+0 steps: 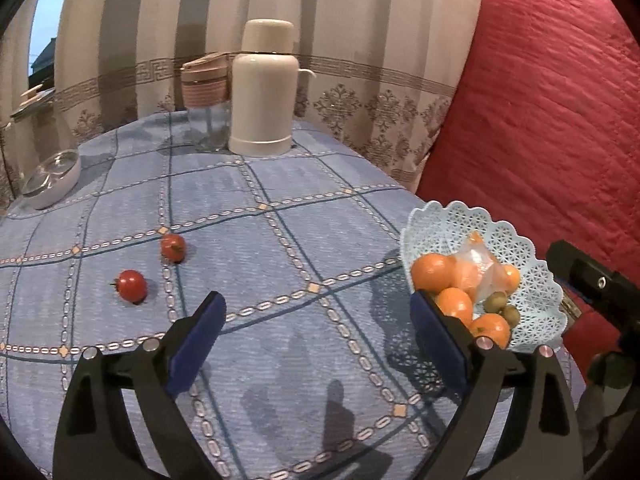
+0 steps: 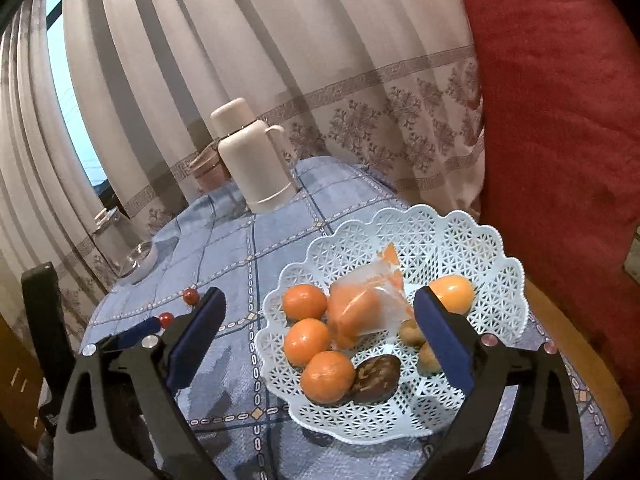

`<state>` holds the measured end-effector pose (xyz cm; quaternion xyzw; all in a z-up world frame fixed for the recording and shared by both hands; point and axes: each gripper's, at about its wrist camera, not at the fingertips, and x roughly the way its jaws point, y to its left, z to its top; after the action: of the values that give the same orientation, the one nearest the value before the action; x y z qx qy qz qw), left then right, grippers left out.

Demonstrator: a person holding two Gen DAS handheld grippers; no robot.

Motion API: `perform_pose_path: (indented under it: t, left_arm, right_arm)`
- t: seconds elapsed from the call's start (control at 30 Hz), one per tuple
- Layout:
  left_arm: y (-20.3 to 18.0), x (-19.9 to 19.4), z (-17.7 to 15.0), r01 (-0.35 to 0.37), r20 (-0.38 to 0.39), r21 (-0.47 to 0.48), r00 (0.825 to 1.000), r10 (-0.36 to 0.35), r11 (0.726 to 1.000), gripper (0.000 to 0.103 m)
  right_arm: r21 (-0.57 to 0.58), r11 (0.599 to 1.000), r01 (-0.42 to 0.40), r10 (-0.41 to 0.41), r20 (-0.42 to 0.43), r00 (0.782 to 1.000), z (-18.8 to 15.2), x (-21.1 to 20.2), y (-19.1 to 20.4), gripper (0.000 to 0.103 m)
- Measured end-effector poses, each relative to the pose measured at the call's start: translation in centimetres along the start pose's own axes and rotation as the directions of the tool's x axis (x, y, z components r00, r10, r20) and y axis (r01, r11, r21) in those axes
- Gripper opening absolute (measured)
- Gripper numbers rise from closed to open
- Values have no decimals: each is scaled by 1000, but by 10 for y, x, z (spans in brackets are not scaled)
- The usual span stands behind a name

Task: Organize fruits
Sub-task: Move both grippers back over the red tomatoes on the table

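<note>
Two red tomatoes (image 1: pixel 132 285) (image 1: pixel 173 247) lie on the blue checked tablecloth, left of my open, empty left gripper (image 1: pixel 318 308). A pale blue lattice fruit basket (image 1: pixel 532 280) at the table's right edge holds oranges (image 1: pixel 432 271), small green fruits (image 1: pixel 496 302) and an orange in a clear bag. In the right wrist view my right gripper (image 2: pixel 320 312) is open and empty, hovering over the basket (image 2: pixel 448 236), which holds oranges (image 2: pixel 324 376), a bagged orange (image 2: pixel 360 312) and a dark brown fruit (image 2: pixel 376 376). The tomatoes (image 2: pixel 191 297) show far left there.
A white thermos (image 1: pixel 262 88) and a pink-lidded glass jar (image 1: pixel 206 100) stand at the back of the table. A white dish with glass lid (image 1: pixel 52 178) sits far left. A red quilt (image 1: pixel 552 100) is on the right, striped curtains behind.
</note>
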<state>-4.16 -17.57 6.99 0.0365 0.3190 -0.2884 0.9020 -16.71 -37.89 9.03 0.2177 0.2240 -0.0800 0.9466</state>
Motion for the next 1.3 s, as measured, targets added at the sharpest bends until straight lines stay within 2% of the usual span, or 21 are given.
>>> perform_pose_path:
  t: [0.37, 0.63, 0.83, 1.1, 1.2, 1.3]
  left_arm:
    - [56, -9, 3, -86, 8, -79, 996, 87, 993, 92]
    - [104, -14, 3, -157, 4, -157, 987, 160, 975, 92]
    - [133, -5, 2, -210, -28, -187, 978, 209, 960, 92]
    - [154, 14, 0, -245, -88, -193, 969, 232, 950, 92]
    - [156, 23, 1, -242, -104, -186, 969, 226, 952, 90]
    - [154, 33, 3, -238, -123, -173, 968, 219, 956, 83]
  right_arm:
    - [-30, 999, -22, 21, -23, 1000, -4, 10, 26, 96]
    - [-82, 996, -46, 42, -49, 998, -7, 19, 48, 96]
    - [-119, 991, -57, 50, -67, 997, -13, 25, 60, 96]
    - [-180, 981, -67, 52, -89, 995, -24, 33, 78, 96]
    - [-200, 977, -70, 52, -95, 994, -27, 35, 84, 96]
    - [-212, 974, -78, 56, -106, 993, -31, 38, 88, 96]
